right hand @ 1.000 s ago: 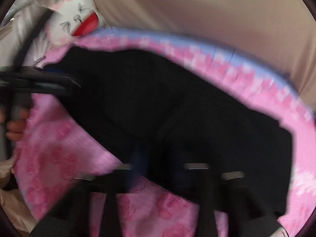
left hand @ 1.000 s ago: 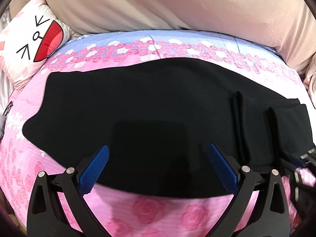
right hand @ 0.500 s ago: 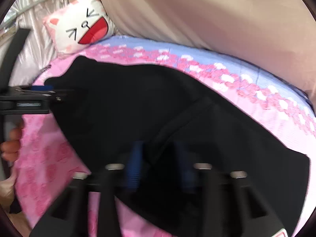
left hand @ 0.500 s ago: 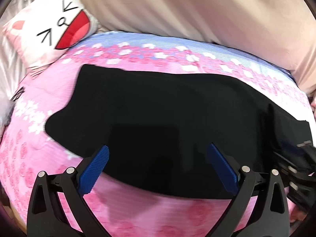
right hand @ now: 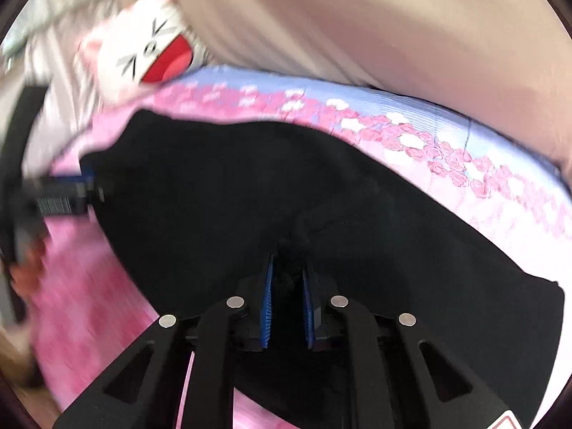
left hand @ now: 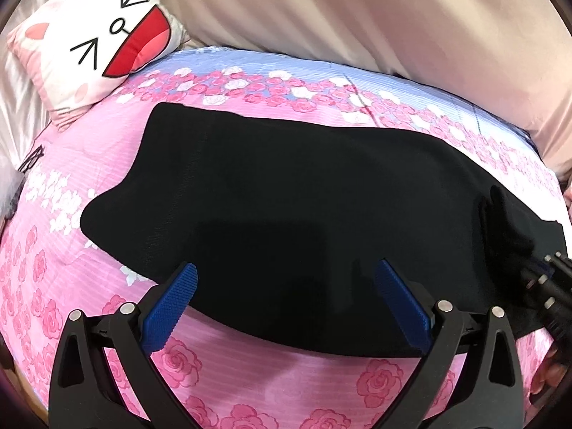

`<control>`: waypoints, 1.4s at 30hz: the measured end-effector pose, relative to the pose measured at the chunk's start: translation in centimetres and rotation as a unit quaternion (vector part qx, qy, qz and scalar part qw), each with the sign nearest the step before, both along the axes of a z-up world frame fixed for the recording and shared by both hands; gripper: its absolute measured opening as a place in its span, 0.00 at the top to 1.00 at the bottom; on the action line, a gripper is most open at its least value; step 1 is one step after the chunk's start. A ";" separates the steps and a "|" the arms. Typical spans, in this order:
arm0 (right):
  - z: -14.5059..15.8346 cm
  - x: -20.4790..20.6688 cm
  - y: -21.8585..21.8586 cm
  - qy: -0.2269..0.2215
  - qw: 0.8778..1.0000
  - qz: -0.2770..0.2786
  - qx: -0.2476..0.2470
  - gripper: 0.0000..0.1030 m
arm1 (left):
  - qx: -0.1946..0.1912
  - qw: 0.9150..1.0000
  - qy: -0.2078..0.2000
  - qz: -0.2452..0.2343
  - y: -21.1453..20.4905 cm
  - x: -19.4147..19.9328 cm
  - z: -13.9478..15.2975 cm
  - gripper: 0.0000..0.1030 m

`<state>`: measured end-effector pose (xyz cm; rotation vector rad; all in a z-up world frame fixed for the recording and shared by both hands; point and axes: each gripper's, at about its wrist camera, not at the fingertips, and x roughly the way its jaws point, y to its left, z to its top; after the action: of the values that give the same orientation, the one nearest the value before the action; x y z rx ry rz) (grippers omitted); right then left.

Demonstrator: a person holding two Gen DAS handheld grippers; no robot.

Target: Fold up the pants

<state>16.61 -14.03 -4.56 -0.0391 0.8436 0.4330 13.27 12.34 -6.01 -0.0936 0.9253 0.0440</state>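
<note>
Black pants [left hand: 286,200] lie spread across the pink rose bedspread [left hand: 221,368], also seen in the right wrist view [right hand: 221,193]. My left gripper [left hand: 286,279] is open, its blue pads wide apart just above the pants' near edge, holding nothing. My right gripper [right hand: 287,271] is shut on a bunched fold of the pants, the fabric pinched between its blue pads. In the left wrist view the right gripper [left hand: 550,286] shows at the far right, at the pants' right end where the cloth is ridged. The left gripper [right hand: 68,193] appears blurred at the left of the right wrist view.
A white cat-face pillow [left hand: 96,43] leans at the bed's far left corner. A beige curtain or sheet [left hand: 357,18] hangs along the far side of the bed. The bedspread's blue band [left hand: 321,71] runs along the far edge.
The right gripper has closed on the pants and is pulling the right end leftward, the right view blurred. The left gripper stays open and has shifted, so the pants sit further right in its view.
</note>
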 end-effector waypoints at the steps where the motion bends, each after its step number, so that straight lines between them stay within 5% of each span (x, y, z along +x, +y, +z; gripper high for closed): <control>1: 0.6 0.3 -0.1 0.001 1.000 -0.004 0.019 0.88 | -0.003 1.000 0.000 0.002 0.2 0.0 0.0 0.05; 4: 1.8 0.5 2.2 -0.013 0.999 0.019 0.040 0.88 | -0.003 1.000 -0.001 0.010 0.8 0.1 0.1 0.05; 8: -3.4 1.9 6.1 0.034 0.997 0.063 -0.016 0.83 | 0.001 1.000 -0.003 0.015 1.3 0.2 0.3 0.05; 10: -2.6 0.8 6.1 0.003 0.998 0.068 -0.014 0.75 | 0.004 1.000 -0.002 0.019 1.7 0.3 0.2 0.05; 14: 0.8 -0.7 3.7 -0.018 0.997 0.053 0.053 0.73 | 0.010 0.999 -0.004 0.036 3.1 0.1 0.2 0.05; 16: 0.9 -0.6 2.8 -0.020 0.998 0.032 0.046 0.73 | 0.012 0.999 -0.003 0.044 3.2 0.3 0.0 0.05; 19: -3.0 1.9 3.4 0.036 0.999 0.001 -0.010 0.77 | 0.026 0.998 -0.004 0.048 2.7 0.5 -0.1 0.05; 24: 0.7 0.8 3.3 -0.022 0.999 -0.024 0.042 0.77 | 0.047 0.998 -0.009 0.045 2.0 0.3 0.0 0.05; 28: -3.0 2.6 5.0 0.026 0.999 -0.024 -0.013 0.74 | 0.053 0.997 -0.012 0.049 1.8 0.4 -0.1 0.05; 32: -1.1 0.7 4.1 0.002 0.999 -0.039 0.025 0.72 | 0.047 0.997 -0.013 0.051 1.9 0.2 0.1 0.05; 35: 0.2 -0.8 2.9 -0.022 0.998 -0.055 0.035 0.46 | -0.030 0.995 -0.038 0.083 4.7 -0.5 0.8 0.05; 38: 0.6 -2.8 1.2 -0.042 0.996 -0.074 0.024 0.46 | -0.178 0.972 -0.042 0.150 10.1 -0.4 -0.1 0.05; 40: 0.4 -3.4 0.2 -0.042 0.995 -0.088 0.025 0.46 | -0.218 0.958 -0.028 0.183 12.3 0.3 -1.6 0.05; 42: 0.0 -4.1 -0.8 -0.033 0.994 -0.099 0.030 0.45 | -0.226 0.956 -0.021 0.185 13.2 1.4 -2.7 0.05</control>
<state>12.54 -14.78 -4.58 0.0845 0.7614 0.2679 14.66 25.57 -8.72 -0.6905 0.8513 0.1758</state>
